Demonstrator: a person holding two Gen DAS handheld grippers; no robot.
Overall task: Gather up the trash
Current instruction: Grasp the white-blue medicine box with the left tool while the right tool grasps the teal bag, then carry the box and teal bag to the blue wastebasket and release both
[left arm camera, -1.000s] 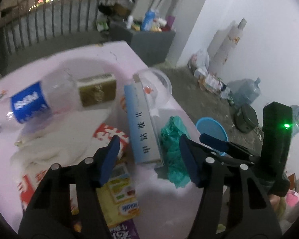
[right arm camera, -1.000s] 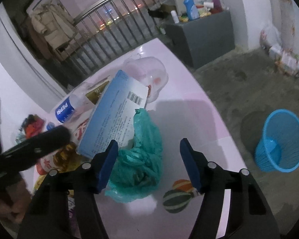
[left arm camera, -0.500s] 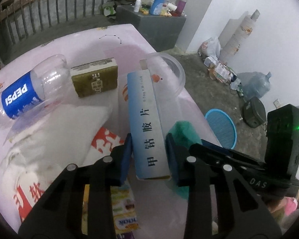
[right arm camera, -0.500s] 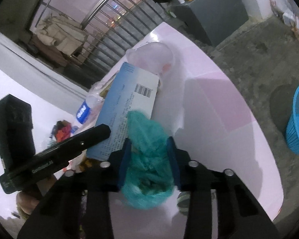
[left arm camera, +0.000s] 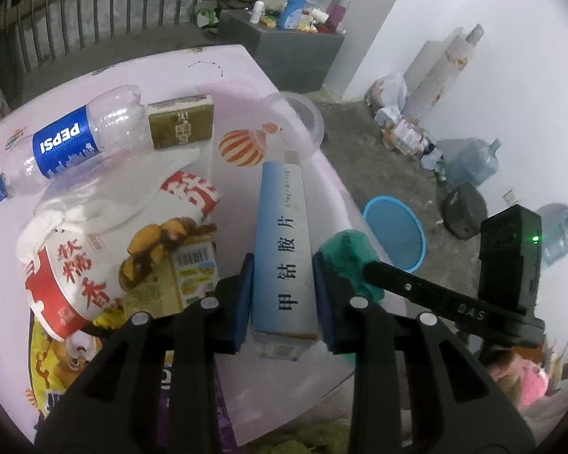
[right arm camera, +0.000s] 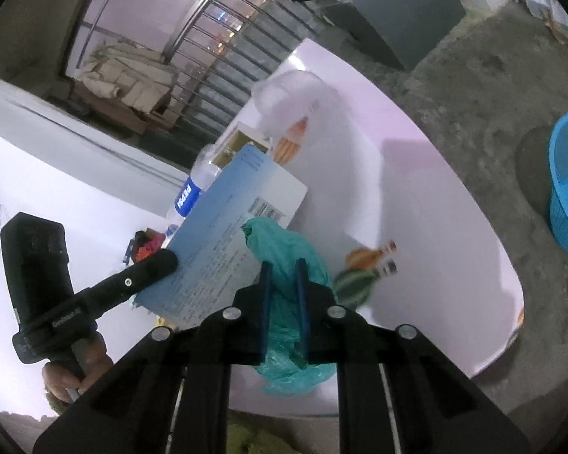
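A second ago both claws stood wide open above the litter; since then their jaws have been closing, and now the left claw (left arm camera: 282, 295) clamps the long pale-blue cardboard medicine box (left arm camera: 284, 249) by its narrow sides, while the right claw (right arm camera: 283, 302), nearly closed, pinches the crumpled teal plastic bag (right arm camera: 284, 246). Box and bag sit side by side, touching, near the front right corner of the pink bench (left arm camera: 223, 64). The round blue plastic mesh basket (left arm camera: 394, 232) stands on the concrete floor just off the bench's right edge; in the right wrist view its inside shows only blue. A clear plastic cup (left arm camera: 299, 117) lies tipped at the far right edge. Left of the box the bench is crowded: an empty clear Pepsi bottle (left arm camera: 68, 143), a small olive-gold carton (left arm camera: 181, 123), a white-and-red snack bag (left arm camera: 75, 265) and yellow wrappers. Bare bench stretches to the right of the teal bag, as far as the rounded edge, and the floor beyond lies open toward the basket.
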